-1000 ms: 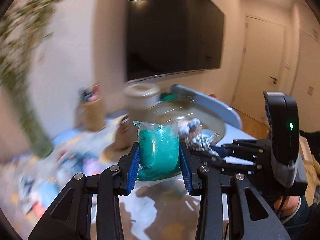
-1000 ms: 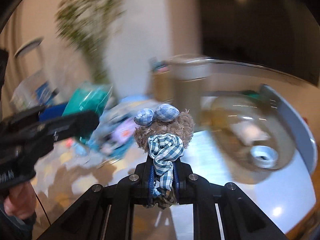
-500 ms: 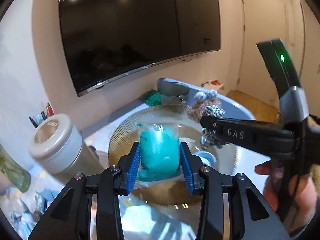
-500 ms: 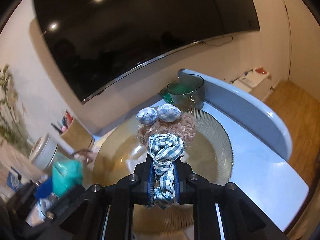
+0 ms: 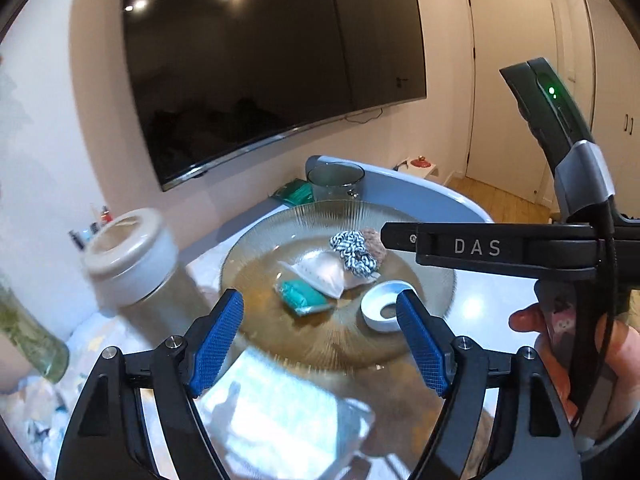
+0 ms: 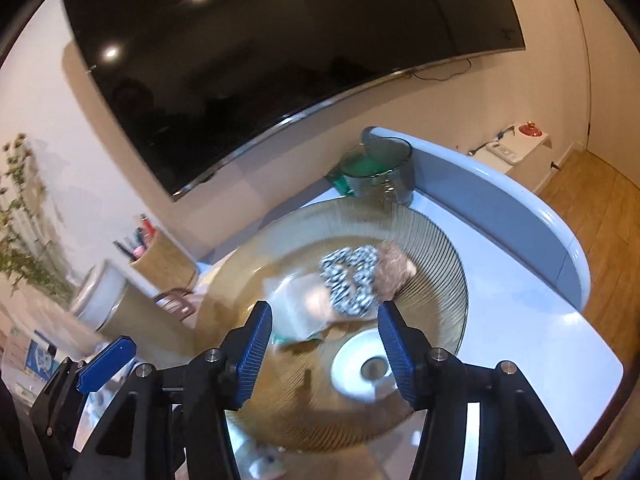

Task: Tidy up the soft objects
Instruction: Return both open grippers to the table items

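A teal soft packet in clear plastic [image 5: 305, 298] lies in the bottom of a wide ribbed amber glass bowl [image 5: 256, 240], near the middle of the left wrist view. Its long axis runs from upper left to lower right in the frame. Touching its upper right end is a pale, see-through pouch [image 5: 326, 274], and beyond that, toward the upper right, lies a small curly brown toy wrapped in a blue-and-white checked cloth [image 5: 354, 254]. A white ring-shaped object [image 5: 382, 312] sits in the bowl at the lower right of the packet. The bowl rests on a pale blue desk [image 6: 528, 320]. The left tongs [image 5: 320, 344] hang just below the packet in the frame, released, their blue pads spread wide with nothing between them; their jaws have just been opening. The right tongs [image 6: 325, 346], seen in the right wrist view, are likewise released and empty, jaws also just opened, with the checked toy [image 6: 352, 280] above them in the frame. The left tongs seem the nearer pair to the teal packet; the right pair reaches in from the right edge, over the toy. Both soft things appear dropped in the bowl, so the next move likely means pulling back toward whatever is left outside the bowl.
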Available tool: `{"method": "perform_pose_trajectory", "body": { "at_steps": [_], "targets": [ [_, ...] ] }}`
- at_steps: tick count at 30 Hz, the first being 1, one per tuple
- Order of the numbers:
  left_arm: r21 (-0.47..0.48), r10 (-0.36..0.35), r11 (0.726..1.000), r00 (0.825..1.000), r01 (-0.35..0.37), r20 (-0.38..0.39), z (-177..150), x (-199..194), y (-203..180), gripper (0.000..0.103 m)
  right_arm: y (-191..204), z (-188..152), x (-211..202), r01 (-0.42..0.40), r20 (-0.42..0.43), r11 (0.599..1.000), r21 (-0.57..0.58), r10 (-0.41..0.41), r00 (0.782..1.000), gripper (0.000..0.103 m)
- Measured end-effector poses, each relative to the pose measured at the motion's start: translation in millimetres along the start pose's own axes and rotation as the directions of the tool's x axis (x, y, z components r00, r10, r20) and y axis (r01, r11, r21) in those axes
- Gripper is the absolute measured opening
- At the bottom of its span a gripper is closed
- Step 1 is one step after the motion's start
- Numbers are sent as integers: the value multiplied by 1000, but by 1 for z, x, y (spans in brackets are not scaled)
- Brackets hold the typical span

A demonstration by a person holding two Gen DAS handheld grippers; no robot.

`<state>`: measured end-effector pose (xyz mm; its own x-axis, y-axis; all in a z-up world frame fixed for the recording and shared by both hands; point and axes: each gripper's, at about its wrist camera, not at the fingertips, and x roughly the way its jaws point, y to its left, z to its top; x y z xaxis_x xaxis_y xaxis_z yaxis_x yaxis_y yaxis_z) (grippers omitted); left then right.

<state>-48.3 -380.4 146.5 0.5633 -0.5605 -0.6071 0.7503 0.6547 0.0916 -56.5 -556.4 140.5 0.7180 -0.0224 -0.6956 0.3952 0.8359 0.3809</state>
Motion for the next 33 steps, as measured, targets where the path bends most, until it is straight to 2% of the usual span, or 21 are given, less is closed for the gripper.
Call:
{"method": "perform_pose_trajectory", "body": {
  "at_steps": [4,8,14,20,22,26,28,31,33],
  "targets": [
    [-61,3,998,999,-1,32,-19,-51,17,78,22,-19,-29,-24,29,999,-45,26,999,57],
    [-141,40,989,998,-32,54,-42,-97,45,78,55,-42,-55,-68,41,991,-116,73,997,59],
    [-293,177,944,983,-153,56,-85,-164,110,78,119,-73,-76,-152,20,960,-236,161,987,59],
    [-432,313,862,949,-265,42,-126,-217,177,78,189,-106,-71,-209,-46,903,-376,207,977,59],
    [-469,371,824,928,-318,23,-141,-235,198,78,211,-119,-65,-244,-88,879,-409,228,970,59],
    [-529,444,756,896,-386,-20,-171,-260,230,78,239,-141,-54,-261,-145,842,-472,218,965,59],
    [-560,479,710,876,-427,-60,-188,-269,248,78,251,-151,-46,-266,-173,825,-498,206,963,59],
    [-596,495,667,864,-448,-96,-203,-276,269,78,263,-163,-33,-287,-217,808,-514,201,955,59],
    [-611,490,655,865,-445,-104,-210,-276,280,78,270,-167,-24,-311,-246,805,-506,211,946,59]
  ]
}}
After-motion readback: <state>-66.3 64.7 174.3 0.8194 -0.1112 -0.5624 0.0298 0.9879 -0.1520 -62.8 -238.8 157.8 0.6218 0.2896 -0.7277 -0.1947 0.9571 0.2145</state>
